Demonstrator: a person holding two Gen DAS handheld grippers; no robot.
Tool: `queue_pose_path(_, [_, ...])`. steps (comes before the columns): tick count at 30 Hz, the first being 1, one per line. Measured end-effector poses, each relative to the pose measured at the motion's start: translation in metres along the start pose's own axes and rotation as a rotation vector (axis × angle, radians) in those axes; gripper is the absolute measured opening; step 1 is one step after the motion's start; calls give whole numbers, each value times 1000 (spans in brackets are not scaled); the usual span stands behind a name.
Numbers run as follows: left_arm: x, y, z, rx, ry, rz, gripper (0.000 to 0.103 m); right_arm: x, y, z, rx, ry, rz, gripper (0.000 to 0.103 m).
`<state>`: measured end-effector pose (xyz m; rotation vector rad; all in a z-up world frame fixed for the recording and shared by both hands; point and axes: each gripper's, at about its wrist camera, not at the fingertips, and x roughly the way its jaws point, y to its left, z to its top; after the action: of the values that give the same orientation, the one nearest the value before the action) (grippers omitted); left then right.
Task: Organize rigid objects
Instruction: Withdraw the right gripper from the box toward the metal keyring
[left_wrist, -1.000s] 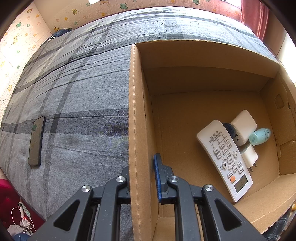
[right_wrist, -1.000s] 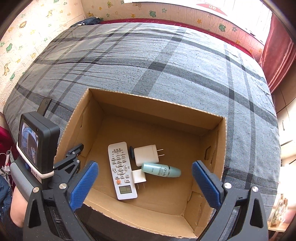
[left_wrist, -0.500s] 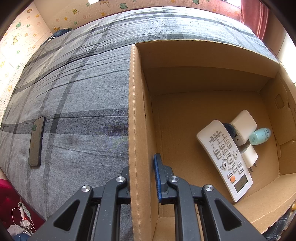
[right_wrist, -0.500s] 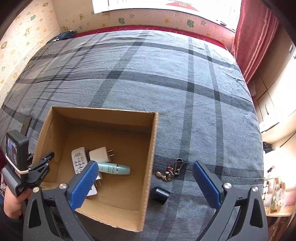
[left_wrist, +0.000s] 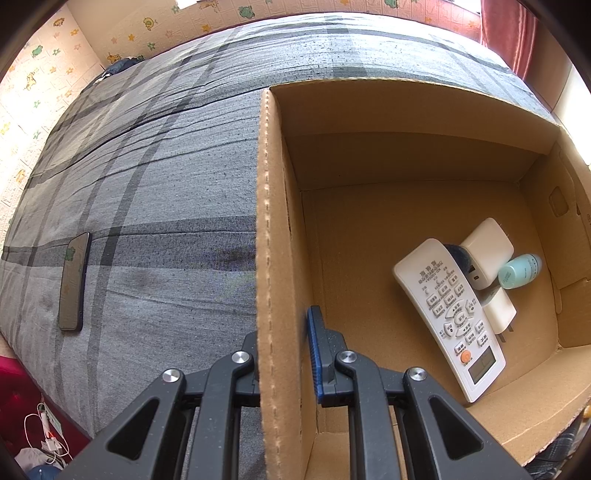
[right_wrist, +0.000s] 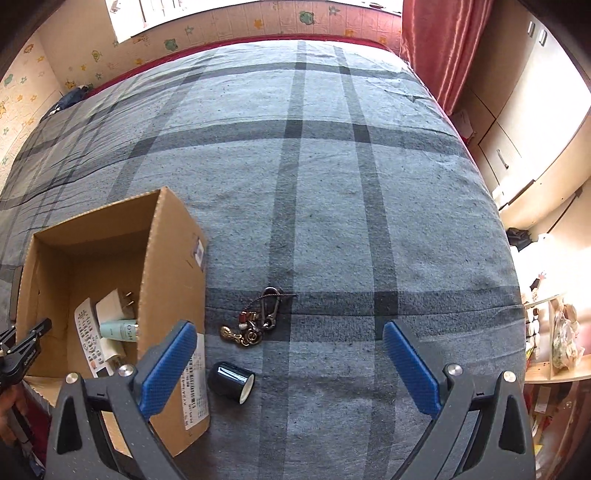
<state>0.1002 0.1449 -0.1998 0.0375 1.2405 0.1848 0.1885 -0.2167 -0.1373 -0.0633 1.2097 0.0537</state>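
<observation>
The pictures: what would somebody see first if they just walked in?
Probably the big cardboard box on the grey checked bed, with the left gripper clamped on its wall and a white remote inside. Next, the keychain and a small dark cup lying on its side beside the box, between the open right gripper fingers.

The right claw (right_wrist: 284, 363) is now away from the box (right_wrist: 173, 258), wide open above the keychain (right_wrist: 255, 321) and dark cap (right_wrist: 231, 380).
</observation>
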Motion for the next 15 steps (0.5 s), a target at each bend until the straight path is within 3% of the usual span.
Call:
queue_pose_path(11, [-1,-3,0,0,0,6,16,42,-8,0,33,73,31,103])
queue_pose_path(15, [-2,-4,0,1,0,6,16,61,-8,5,80,123,64,98])
